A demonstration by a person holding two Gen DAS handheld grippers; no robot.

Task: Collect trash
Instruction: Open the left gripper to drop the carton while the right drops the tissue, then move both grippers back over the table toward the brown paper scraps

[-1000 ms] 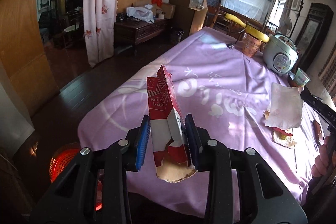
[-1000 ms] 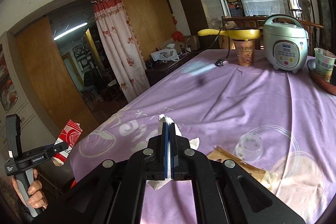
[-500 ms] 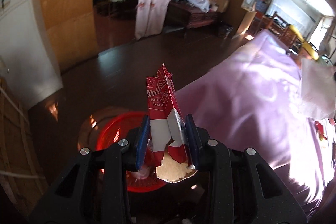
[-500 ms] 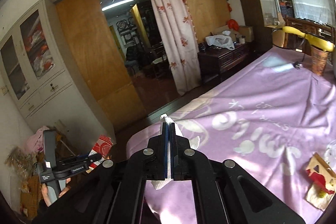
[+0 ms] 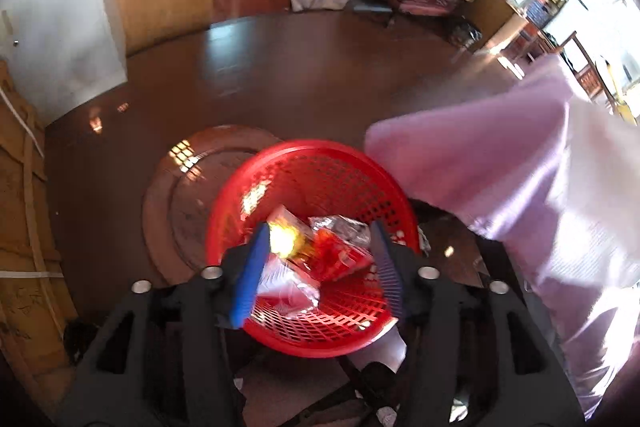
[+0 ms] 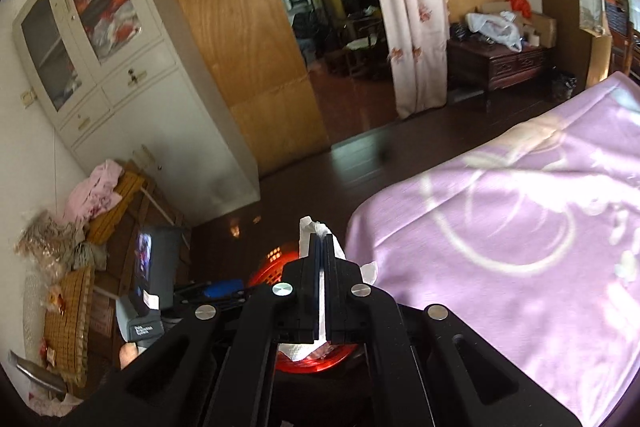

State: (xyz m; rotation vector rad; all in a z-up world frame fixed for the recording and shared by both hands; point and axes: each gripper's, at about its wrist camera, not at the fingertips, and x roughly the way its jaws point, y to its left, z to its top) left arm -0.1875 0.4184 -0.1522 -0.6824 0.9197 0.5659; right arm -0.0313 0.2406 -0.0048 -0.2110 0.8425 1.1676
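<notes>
The left hand-held gripper (image 5: 318,267) hangs over a red basket (image 5: 308,179), its blue-padded jaws spread wide with nothing between them. Below the gap, inside the basket, lie a red-and-white carton (image 5: 288,283), red wrappers (image 5: 336,255) and a crumpled foil piece (image 5: 344,227) — any print on them is too blurred to read. The basket is of red plastic mesh and stands on the dark, glossy floor (image 5: 300,67) beside the hanging edge of a lilac cloth (image 5: 500,167).

The right hand-held gripper (image 6: 321,247) is pressed narrow on a white tissue (image 6: 310,231), which pokes out above the tips and bunches below the jaws. Under it the basket (image 6: 276,263) shows as a red glow, partly hidden. To the right the table (image 6: 500,227) is covered by the lilac cloth with pale swirls. Further out — a white cabinet (image 6: 120,87) with glass doors, a wooden panel (image 6: 240,27), a flowered curtain (image 6: 408,7) and a dark chest (image 6: 496,67) carrying a plastic bag.
</notes>
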